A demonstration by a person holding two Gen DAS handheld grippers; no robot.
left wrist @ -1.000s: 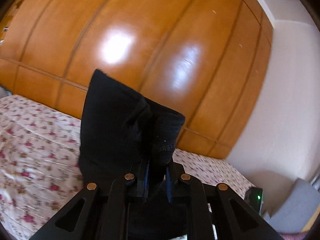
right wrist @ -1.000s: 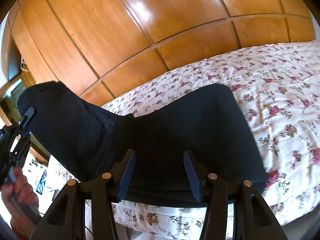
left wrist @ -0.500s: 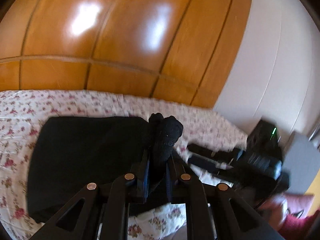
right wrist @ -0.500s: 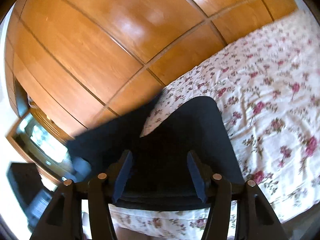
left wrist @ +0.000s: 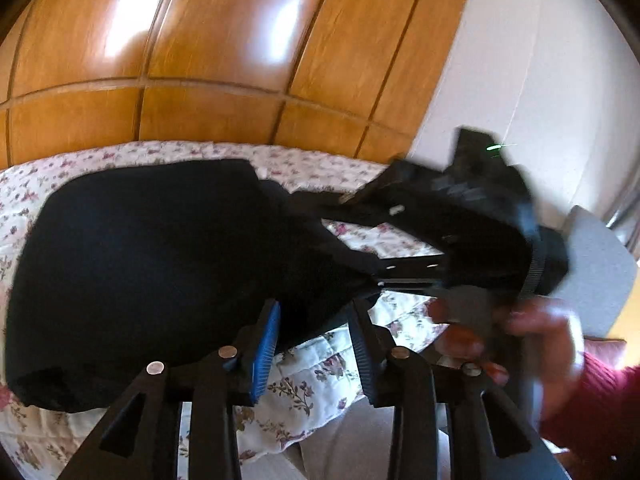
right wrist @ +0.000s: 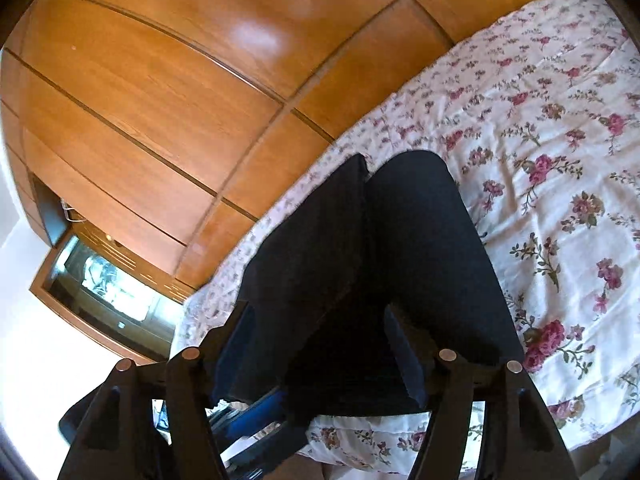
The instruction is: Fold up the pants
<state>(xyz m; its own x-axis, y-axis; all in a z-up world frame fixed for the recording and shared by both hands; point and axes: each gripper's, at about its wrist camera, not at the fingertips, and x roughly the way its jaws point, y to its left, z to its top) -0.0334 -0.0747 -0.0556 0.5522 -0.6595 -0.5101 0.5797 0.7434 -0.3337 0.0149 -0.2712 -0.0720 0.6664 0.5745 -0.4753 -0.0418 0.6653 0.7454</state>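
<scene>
The black pants [left wrist: 152, 264] lie folded on the bed [left wrist: 312, 376], on its flowered cover, close to the near edge and running back toward the wooden wardrobe [left wrist: 208, 48] behind the far edge. In the right wrist view the pants [right wrist: 420, 248] show two layers side by side with a seam-like line between them, the left layer raised a little; how many folds sit underneath is hidden.

The left gripper [left wrist: 316, 344] hangs just over the near edge of the bed with its fingers spread apart, a blue pad [left wrist: 266, 344] facing inward and only a hanging corner of cloth between them, not pinched. The right gripper [right wrist: 320, 344] is low over the near end of the pants, its fingers also apart, straddling the cloth; whether they touch it cannot be told.

In the left wrist view the right gripper [left wrist: 452, 232] is blurred, reaching in from the right, with the person's hand [left wrist: 520, 340] in a red sleeve [left wrist: 600, 412] gripping its handle, cut off at the frame edge
</scene>
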